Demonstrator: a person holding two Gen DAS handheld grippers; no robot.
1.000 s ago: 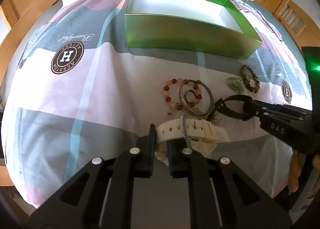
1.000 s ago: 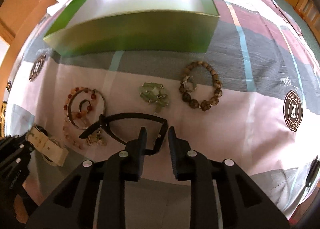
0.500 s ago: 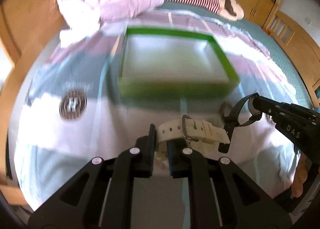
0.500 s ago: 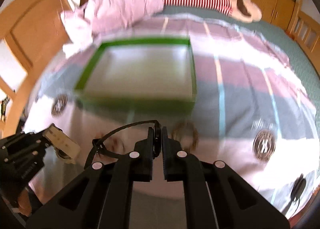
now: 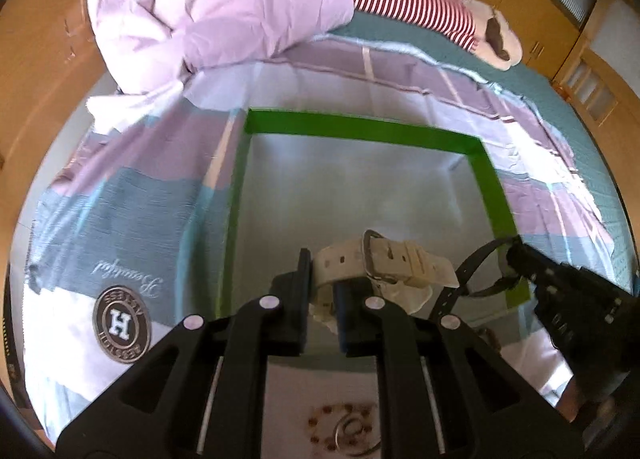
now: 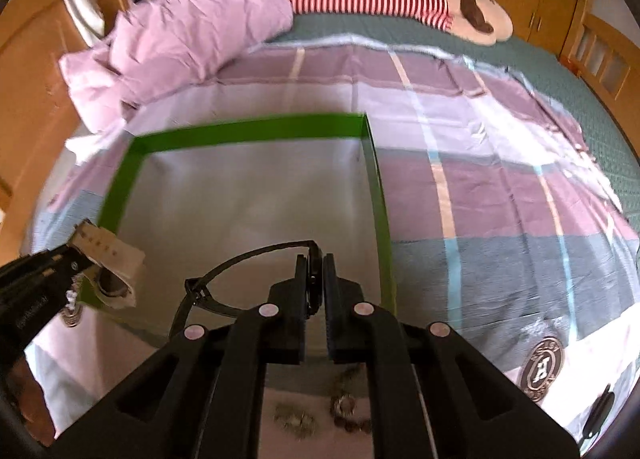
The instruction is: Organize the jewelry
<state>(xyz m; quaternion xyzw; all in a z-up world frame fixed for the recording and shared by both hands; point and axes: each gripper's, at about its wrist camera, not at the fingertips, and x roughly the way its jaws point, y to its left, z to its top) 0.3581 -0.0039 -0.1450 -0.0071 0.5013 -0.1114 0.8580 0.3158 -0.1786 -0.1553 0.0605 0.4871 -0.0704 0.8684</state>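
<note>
Now both watches — white [image 5: 384, 263], black [image 6: 256, 271] — hang over the green box [image 5: 360, 129], lifted off the bedspread.

The green box [image 5: 490, 195] looks like glossy card, with a pale smooth lining. The cream watch [image 5: 384, 263] has a matt rubbery strap and a shiny metal buckle. The black strap [image 6: 248, 259] is thin matt plastic. The bedsheet [image 6: 500, 187] is soft woven cloth, and the tongs [image 5: 322, 291] are matt black plastic.
</note>
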